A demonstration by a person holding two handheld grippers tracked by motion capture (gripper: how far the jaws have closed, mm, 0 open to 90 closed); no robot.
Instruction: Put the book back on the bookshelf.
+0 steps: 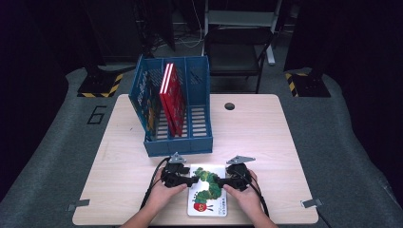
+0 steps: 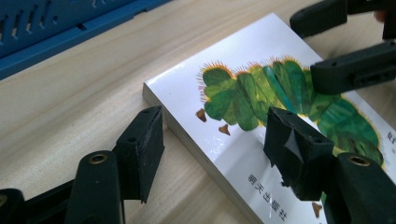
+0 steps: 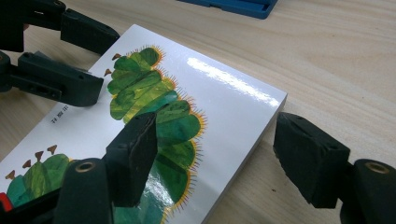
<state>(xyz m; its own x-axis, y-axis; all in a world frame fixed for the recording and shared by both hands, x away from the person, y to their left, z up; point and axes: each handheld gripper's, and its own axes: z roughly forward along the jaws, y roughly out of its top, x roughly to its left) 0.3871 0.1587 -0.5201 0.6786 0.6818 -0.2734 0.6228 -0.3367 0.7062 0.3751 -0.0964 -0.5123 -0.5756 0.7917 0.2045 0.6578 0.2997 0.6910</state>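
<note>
High view: a picture book with a green caterpillar on its white cover lies flat at the near edge of the wooden table, between the person's two hands. The left gripper reaches in over the book's left side and the right gripper over its right side, their tips close together above the cover. Behind them stands a blue file rack with a red book upright in its middle compartment and another book leaning in the left one.

In the left gripper view the jaws are spread: one hangs over the table just beside the book's edge, the other over the cover, neither pressing. The right gripper view shows the same straddle on the opposite long edge of the book, one jaw above the caterpillar, one outside over bare wood, released, nothing clamped.
</note>
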